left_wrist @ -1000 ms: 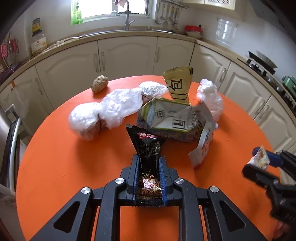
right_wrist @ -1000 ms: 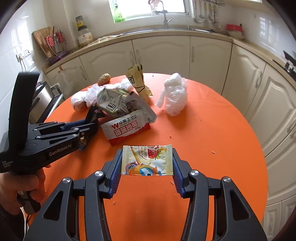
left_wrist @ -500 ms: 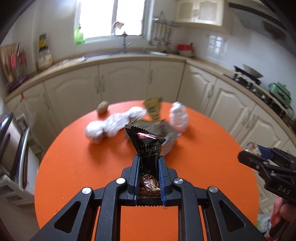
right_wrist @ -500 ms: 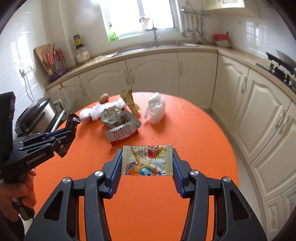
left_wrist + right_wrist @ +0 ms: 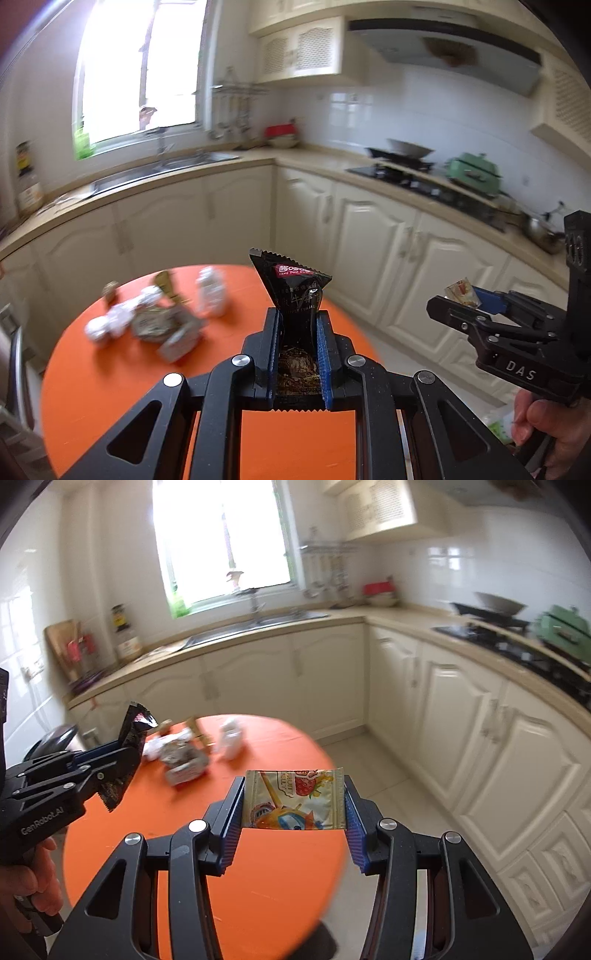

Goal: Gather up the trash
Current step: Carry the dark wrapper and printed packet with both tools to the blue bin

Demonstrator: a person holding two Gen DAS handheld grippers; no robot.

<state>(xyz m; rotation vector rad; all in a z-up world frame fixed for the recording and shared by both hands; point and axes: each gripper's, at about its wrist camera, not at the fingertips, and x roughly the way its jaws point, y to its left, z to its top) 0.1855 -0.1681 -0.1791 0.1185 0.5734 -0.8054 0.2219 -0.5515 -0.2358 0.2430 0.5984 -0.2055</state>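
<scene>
My left gripper (image 5: 298,332) is shut on a black snack wrapper (image 5: 295,284) and holds it high above the round orange table (image 5: 110,387). My right gripper (image 5: 293,801) is shut on a yellow fruit jelly packet (image 5: 295,799), held over the table's right edge. Each gripper also shows in the other view: the right one (image 5: 458,299) at the right, the left one (image 5: 122,753) at the left. A pile of trash (image 5: 159,321) lies at the table's far side: white plastic bags, crumpled wrappers and a yellow paper bag (image 5: 195,727).
Cream kitchen cabinets (image 5: 461,720) wrap round the back and right. A sink (image 5: 251,624) sits under the window. A stove (image 5: 517,646) with a pan and a green pot (image 5: 472,173) stands at the right. Pale floor (image 5: 388,786) lies between table and cabinets.
Both grippers have risen and pulled back from the table with their wrappers still held. The trash pile now looks smaller and farther off, and the views have tilted up and to the right.
</scene>
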